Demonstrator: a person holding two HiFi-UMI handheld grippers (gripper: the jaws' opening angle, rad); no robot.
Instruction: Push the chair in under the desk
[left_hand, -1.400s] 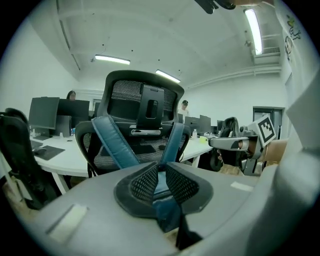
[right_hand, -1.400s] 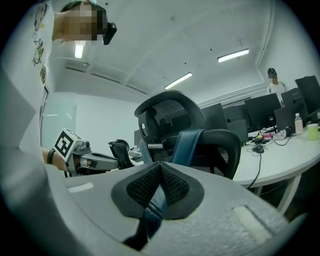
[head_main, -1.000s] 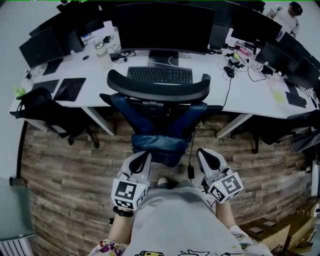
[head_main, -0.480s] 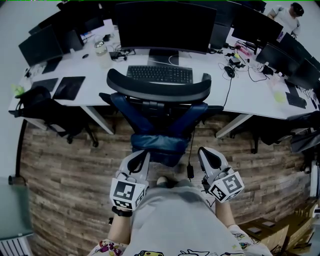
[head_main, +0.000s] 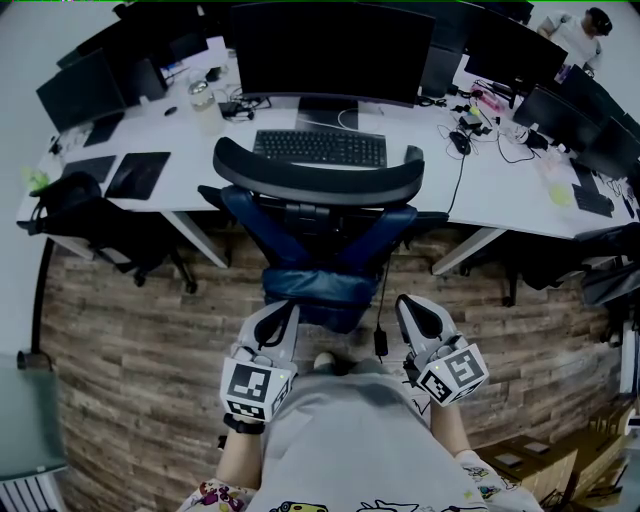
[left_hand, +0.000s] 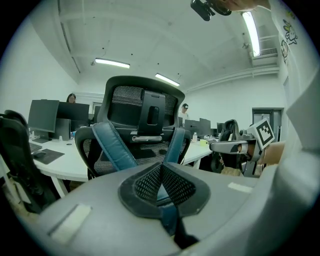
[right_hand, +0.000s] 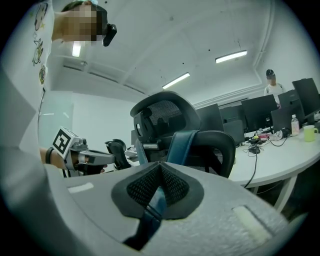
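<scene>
Left gripper (head_main: 284, 310) and right gripper (head_main: 409, 304), both clenched tight on nothing, point at the back of a blue-and-black office chair (head_main: 318, 232) standing at a white desk (head_main: 500, 192).

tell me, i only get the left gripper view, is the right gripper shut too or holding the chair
Observer: The right gripper has its jaws together with nothing between them; the chair stands beyond its tips.
Operator: is the chair lined up with the desk
Observer: Yes. From the head view its back faces the desk squarely, with the headrest in line with the keyboard.
Operator: anything near the wheels
Observer: A black cable runs down beside the chair to a small black block, just left of the right gripper.
</scene>
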